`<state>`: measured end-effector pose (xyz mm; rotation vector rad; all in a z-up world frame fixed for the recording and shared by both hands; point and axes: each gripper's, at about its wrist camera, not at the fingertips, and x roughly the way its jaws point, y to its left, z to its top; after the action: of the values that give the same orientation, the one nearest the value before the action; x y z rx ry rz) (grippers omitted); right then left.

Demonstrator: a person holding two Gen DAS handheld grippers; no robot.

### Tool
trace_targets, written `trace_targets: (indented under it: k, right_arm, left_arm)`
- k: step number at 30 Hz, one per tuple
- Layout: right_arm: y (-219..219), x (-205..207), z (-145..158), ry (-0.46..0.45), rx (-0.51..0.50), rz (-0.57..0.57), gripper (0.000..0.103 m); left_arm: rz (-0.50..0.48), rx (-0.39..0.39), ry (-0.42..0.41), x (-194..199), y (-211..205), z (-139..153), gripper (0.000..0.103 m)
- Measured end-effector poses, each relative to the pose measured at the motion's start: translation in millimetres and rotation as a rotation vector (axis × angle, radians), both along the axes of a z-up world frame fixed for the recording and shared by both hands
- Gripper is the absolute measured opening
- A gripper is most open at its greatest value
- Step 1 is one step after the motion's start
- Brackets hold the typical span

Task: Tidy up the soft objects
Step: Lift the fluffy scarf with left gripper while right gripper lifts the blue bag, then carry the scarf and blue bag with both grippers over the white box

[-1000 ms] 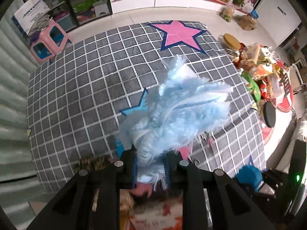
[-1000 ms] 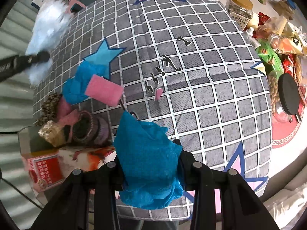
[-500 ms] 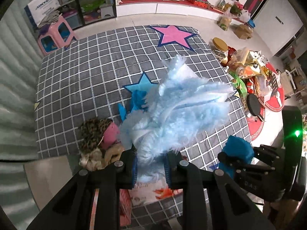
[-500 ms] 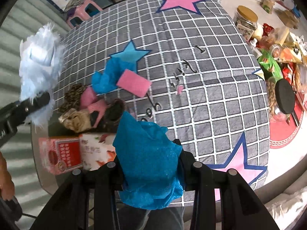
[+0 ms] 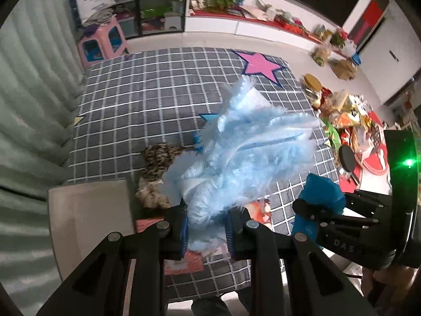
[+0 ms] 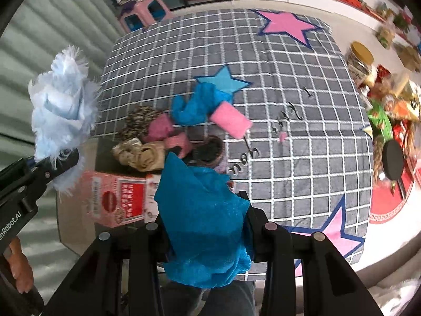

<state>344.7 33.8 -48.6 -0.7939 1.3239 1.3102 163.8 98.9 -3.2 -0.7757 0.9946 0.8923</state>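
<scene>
Jaws on the left gripper (image 5: pixel 206 230) are clamped tight on a fluffy light-blue fabric bundle (image 5: pixel 244 155), which fans out above the fingers. Jaws on the right gripper (image 6: pixel 208 233) are pinched on a crumpled teal cloth (image 6: pixel 202 226), just a narrow gap filled by the fabric. Both are held up in the air over the bench, which has a grey checked cover (image 6: pixel 302 137) with pink and blue stars. Down on that cover there's a pile of soft stuff: another teal cloth (image 6: pixel 194 108), a pink sponge (image 6: pixel 230 121), a leopard-print scrunchie (image 6: pixel 138 121), a beige scrunchie (image 6: pixel 136 155) and a dark one (image 6: pixel 210 152). A red-and-white box (image 6: pixel 113 197) sits just beside the pile at the bench edge.
</scene>
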Motion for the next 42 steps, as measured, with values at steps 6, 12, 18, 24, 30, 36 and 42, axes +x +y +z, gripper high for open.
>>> trace_targets:
  k: [6, 12, 18, 24, 30, 36, 42]
  right_arm:
    - [10, -34, 14, -0.011, 0.028, 0.076, 0.04]
    - [20, -71, 25, -0.02, 0.05, 0.164, 0.04]
    - [28, -107, 32, -0.026, 0.066, 0.248, 0.04]
    - [34, -142, 35, -0.026, 0.071, 0.336, 0.04]
    - [38, -172, 35, -0.029, 0.072, 0.417, 0.04]
    - [39, -202, 32, -0.03, 0.067, 0.49, 0.04]
    - [38, -227, 31, -0.028, 0.065, 0.551, 0.04]
  left_arm:
    - [0.091, 0.016, -0.015, -41, -3, 8, 0.024]
    - [0.179, 0.018, -0.021, -81, -9, 8, 0.024]
    - [0.272, 0.011, -0.023, -119, -16, 5, 0.024]
    - [0.352, 0.001, -0.021, -151, -23, 0, 0.024]
    - [0.42, -0.015, -0.017, -181, -33, -6, 0.024]
    - [0.481, -0.029, -0.008, -203, -42, -14, 0.024]
    - [0.526, -0.036, 0.007, -221, -50, -20, 0.024]
